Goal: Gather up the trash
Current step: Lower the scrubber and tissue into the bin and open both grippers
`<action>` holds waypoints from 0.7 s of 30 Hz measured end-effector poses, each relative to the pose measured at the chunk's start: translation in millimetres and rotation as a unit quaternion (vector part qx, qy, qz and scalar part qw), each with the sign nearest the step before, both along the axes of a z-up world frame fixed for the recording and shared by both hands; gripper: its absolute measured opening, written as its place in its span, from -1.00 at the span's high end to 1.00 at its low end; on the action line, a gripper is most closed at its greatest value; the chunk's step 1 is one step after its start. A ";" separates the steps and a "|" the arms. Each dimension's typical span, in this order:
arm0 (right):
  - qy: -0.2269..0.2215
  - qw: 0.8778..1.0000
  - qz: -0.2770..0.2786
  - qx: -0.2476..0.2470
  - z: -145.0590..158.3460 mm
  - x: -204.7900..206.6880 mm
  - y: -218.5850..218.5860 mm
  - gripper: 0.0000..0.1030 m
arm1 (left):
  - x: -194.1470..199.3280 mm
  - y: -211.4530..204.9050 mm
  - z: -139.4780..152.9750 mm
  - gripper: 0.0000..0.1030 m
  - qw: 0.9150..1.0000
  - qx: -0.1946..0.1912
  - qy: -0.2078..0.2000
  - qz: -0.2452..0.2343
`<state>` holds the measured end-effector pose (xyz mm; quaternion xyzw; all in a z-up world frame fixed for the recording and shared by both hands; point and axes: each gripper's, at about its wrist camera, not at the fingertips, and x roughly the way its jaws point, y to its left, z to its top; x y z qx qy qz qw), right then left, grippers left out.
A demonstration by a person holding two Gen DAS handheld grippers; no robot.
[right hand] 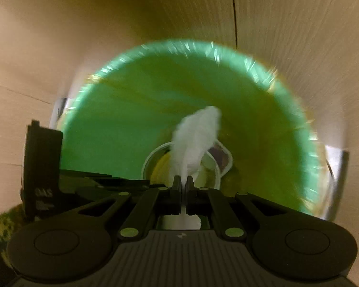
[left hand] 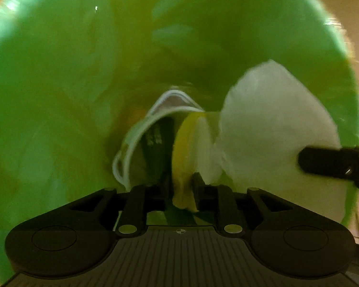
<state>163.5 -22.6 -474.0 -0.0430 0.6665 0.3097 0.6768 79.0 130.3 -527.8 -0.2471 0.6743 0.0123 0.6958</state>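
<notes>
A bin lined with a green bag fills the left wrist view and sits in the middle of the right wrist view. My left gripper is inside the bin's mouth, shut on a yellow piece of trash that hangs between its fingers. My right gripper is shut on a white crumpled tissue held over the bin; the tissue and the right gripper's fingertip show at the right of the left wrist view. A clear plastic cup lies at the bin's bottom.
A tan tiled floor surrounds the bin. The left gripper's body shows at the left of the right wrist view, beside a camouflage sleeve.
</notes>
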 end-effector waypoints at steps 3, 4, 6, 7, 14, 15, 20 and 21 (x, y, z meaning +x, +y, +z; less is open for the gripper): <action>0.045 0.999 -0.022 -0.003 -35.0 4.4 5.6 0.94 | -0.4 13.1 1.2 0.55 0.999 -0.028 0.008 0.017; 0.061 0.998 -0.027 -0.004 -46.2 5.7 8.0 0.94 | -3.5 18.7 8.3 0.55 0.999 -0.038 -0.005 0.025; 0.089 0.995 -0.032 -0.003 -66.7 5.7 16.6 0.94 | -7.2 25.5 27.2 0.61 0.997 -0.059 -0.033 0.026; 0.102 0.994 -0.030 -0.009 -77.8 4.4 21.3 0.94 | -8.6 26.8 37.8 0.61 0.998 -0.045 -0.044 0.016; 0.186 0.981 -0.055 -0.016 -146.3 -4.5 36.1 0.95 | -15.5 47.8 80.7 0.60 0.993 -0.050 -0.096 0.037; 0.193 0.979 -0.064 -0.011 -151.7 -2.8 35.5 0.95 | -19.6 51.9 84.6 0.60 0.992 -0.051 -0.103 0.045; 0.200 0.977 -0.079 0.005 -166.9 3.3 33.8 1.00 | -33.0 57.5 93.8 0.60 0.990 -0.044 -0.112 0.077; 0.198 0.977 -0.081 0.004 -165.9 4.3 32.6 1.00 | -35.4 57.3 97.3 0.60 0.989 -0.042 -0.113 0.082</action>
